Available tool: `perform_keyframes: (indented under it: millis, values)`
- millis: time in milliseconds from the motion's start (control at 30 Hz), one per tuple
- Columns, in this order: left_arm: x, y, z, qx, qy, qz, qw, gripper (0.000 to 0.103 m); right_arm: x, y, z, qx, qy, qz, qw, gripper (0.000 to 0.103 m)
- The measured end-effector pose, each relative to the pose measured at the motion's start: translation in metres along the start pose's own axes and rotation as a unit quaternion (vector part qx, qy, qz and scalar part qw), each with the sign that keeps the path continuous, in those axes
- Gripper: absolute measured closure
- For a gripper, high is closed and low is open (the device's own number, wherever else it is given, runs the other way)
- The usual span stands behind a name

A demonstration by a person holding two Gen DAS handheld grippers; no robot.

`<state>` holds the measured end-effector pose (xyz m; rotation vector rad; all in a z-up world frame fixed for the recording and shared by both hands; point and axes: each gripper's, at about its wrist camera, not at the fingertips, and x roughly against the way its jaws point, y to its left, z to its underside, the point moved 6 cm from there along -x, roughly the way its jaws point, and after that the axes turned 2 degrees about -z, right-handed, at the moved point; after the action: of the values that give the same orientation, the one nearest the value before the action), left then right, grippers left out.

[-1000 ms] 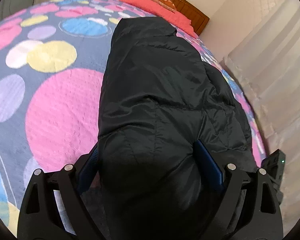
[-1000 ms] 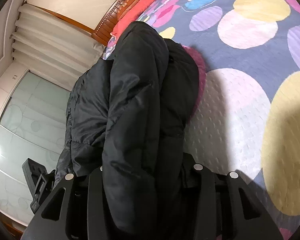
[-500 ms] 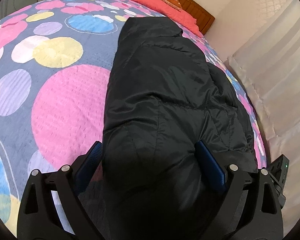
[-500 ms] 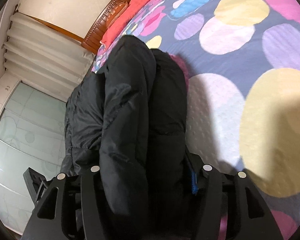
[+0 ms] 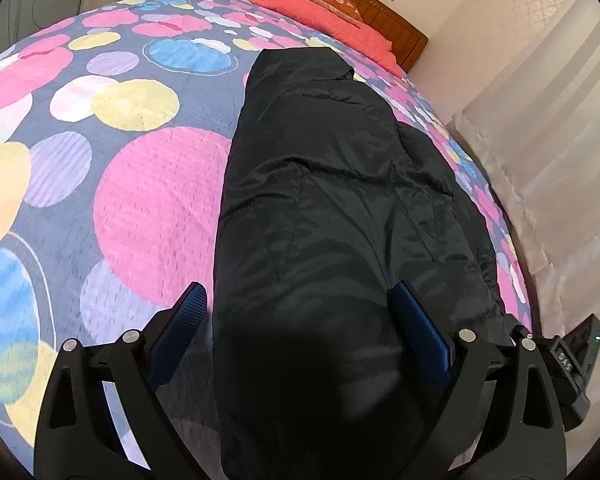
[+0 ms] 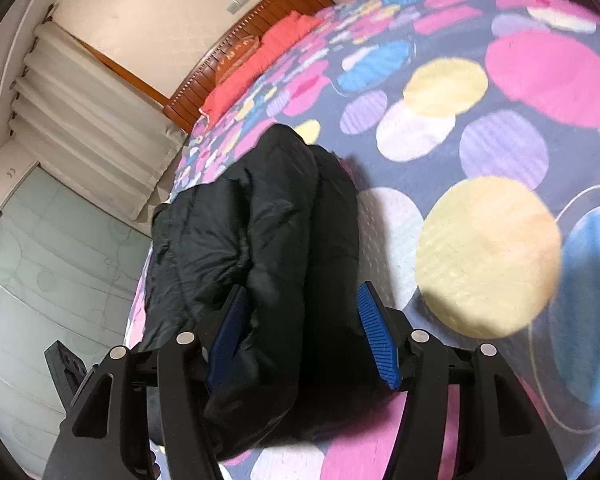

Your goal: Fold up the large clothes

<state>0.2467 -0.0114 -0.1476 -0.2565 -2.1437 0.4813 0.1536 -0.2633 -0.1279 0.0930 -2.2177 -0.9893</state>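
Releasing the fold is the step in hand.

Left wrist view: left gripper (image 5: 300,312) stands apart, its 2 pads clear of the black jacket (image 5: 332,200), which lies folded lengthwise on the bed (image 5: 148,200), toward its right edge.

Right wrist view: right gripper (image 6: 300,320) is opening, jacket (image 6: 284,240) between the jaws but unclamped. Advice: withdraw both straight back without snagging the fabric.

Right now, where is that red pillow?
In the left wrist view the red pillow lies at the bed's far end, against the wooden headboard, beyond the black puffer jacket.
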Motion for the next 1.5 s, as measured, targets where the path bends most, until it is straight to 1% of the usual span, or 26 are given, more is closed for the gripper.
perform_keyframes:
  millis: [133, 300, 367, 433, 467, 533, 567, 633, 767, 900, 1033, 1067, 1233, 1367, 1500]
  values:
    - [0.01, 0.0, 0.009, 0.003, -0.004, -0.003, 1.0, 0.01, 0.016, 0.013, 0.01, 0.032, -0.013, 0.013, 0.999, 0.045]
    - [0.03, -0.002, 0.023, -0.001, -0.013, -0.007, 0.9999, 0.01, 0.023, 0.031, 0.027, 0.07, -0.01, 0.03, 0.997, 0.045]
    - [0.037, -0.004, 0.029, -0.006, -0.018, -0.016, 0.9997, 0.009, 0.027, 0.038, 0.035, 0.09, -0.013, 0.046, 0.995, 0.045]
    - [0.045, -0.005, 0.034, -0.018, -0.025, -0.035, 0.9989, 0.009, 0.032, 0.043, 0.04, 0.109, -0.02, 0.067, 0.992, 0.045]
    - [0.049, -0.005, 0.036, -0.025, -0.031, -0.049, 0.998, 0.009, 0.033, 0.045, 0.042, 0.117, -0.024, 0.075, 0.99, 0.044]
    - [0.059, -0.006, 0.039, -0.039, -0.047, -0.078, 0.9951, 0.009, 0.037, 0.049, 0.045, 0.131, -0.034, 0.091, 0.987, 0.036]
    - [0.065, -0.007, 0.04, -0.049, -0.057, -0.092, 0.993, 0.009, 0.04, 0.053, 0.046, 0.139, -0.038, 0.098, 0.985, 0.036]
    - [0.075, -0.011, 0.041, -0.062, -0.07, -0.106, 0.9899, 0.009, 0.044, 0.06, 0.048, 0.151, -0.043, 0.102, 0.982, 0.036]
    - [0.1, -0.019, 0.041, -0.076, -0.099, -0.115, 0.9855, 0.009, 0.054, 0.076, 0.051, 0.18, -0.057, 0.112, 0.976, 0.036]
    - [0.124, -0.026, 0.042, -0.079, -0.129, -0.121, 0.9811, 0.009, 0.065, 0.09, 0.055, 0.205, -0.076, 0.126, 0.968, 0.031]
    - [0.137, -0.028, 0.043, -0.085, -0.147, -0.139, 0.9755, 0.009, 0.074, 0.1, 0.06, 0.238, -0.097, 0.154, 0.954, 0.031]
    - [0.139, -0.029, 0.044, -0.087, -0.15, -0.144, 0.9744, 0.009, 0.074, 0.101, 0.061, 0.242, -0.098, 0.158, 0.952, 0.031]
    - [0.145, -0.028, 0.049, -0.094, -0.155, -0.163, 0.9697, 0.009, 0.076, 0.104, 0.066, 0.249, -0.099, 0.161, 0.95, 0.031]
    - [0.151, -0.03, 0.053, -0.099, -0.163, -0.17, 0.9669, 0.009, 0.078, 0.108, 0.07, 0.262, -0.106, 0.17, 0.944, 0.031]
    - [0.156, -0.031, 0.055, -0.102, -0.172, -0.182, 0.9629, 0.009, 0.081, 0.11, 0.072, 0.268, -0.11, 0.171, 0.942, 0.031]
